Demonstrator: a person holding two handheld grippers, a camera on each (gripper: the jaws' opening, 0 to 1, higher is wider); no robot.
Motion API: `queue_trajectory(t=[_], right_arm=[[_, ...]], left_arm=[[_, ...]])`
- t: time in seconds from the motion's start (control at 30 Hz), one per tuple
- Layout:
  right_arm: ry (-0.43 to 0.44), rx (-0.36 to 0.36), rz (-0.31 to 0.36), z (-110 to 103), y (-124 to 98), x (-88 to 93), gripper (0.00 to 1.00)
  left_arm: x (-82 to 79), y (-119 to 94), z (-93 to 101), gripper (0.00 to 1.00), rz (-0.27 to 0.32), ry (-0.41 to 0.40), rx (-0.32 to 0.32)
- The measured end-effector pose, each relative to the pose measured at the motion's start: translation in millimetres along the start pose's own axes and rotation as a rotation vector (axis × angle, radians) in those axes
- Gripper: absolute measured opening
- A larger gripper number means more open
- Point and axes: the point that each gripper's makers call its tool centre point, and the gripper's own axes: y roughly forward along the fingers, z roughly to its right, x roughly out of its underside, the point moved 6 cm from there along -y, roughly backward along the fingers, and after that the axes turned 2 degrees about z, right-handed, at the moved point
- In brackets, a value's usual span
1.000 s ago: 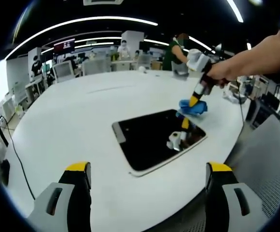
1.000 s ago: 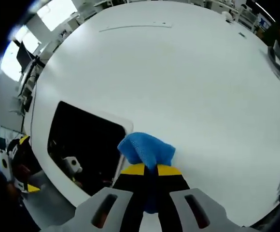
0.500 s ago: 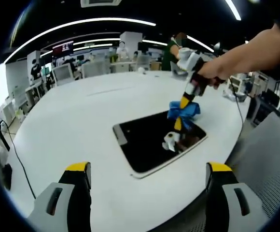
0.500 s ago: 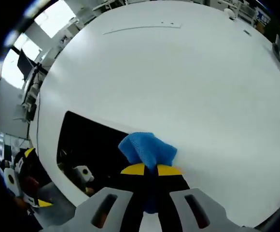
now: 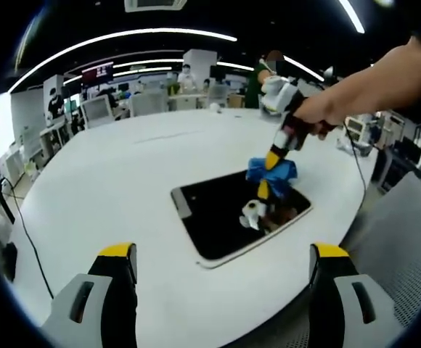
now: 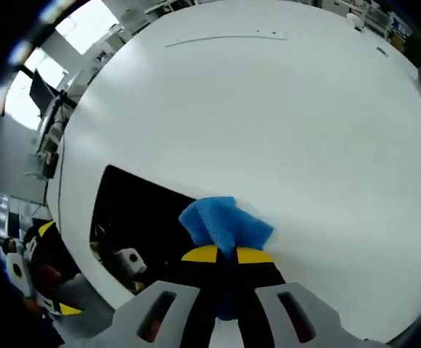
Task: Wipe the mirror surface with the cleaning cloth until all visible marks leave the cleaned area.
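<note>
Mirror lies flat on white table, center-right of left gripper view; in right gripper view mirror sits lower left, its bottom part cut off behind that gripper's own body. Surface reads black, reflects a gripper + ceiling, so marks on it too hard to make out. Rounded rectangle w/ pale rim; long axis runs from lower left up toward upper right in left gripper view. One long edge lies near table's edge at lower right of that view.

Blue cloth bunched at tip of right gripper, over mirror's upper right corner; can't tell if touching the glass. In right gripper view cloth pokes up from right gripper, jaws clamped tight on it, cloth straddling mirror's rim. A hand holds that gripper, forearm cut off upper right.

Left gripper at frame bottom, jaws spread wide, nothing between, well short of mirror.

Lots of bare table upper left and beyond. Background desks, people blurry.
</note>
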Motion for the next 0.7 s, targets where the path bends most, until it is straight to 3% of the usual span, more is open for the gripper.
queue_trajectory(t=[0.7], right_arm=[[-0.045,-0.027,-0.004,-13,7,-10.9,0.01]], left_arm=[[1.0,0,2.4,0.99,-0.020,-0.005,0.003]])
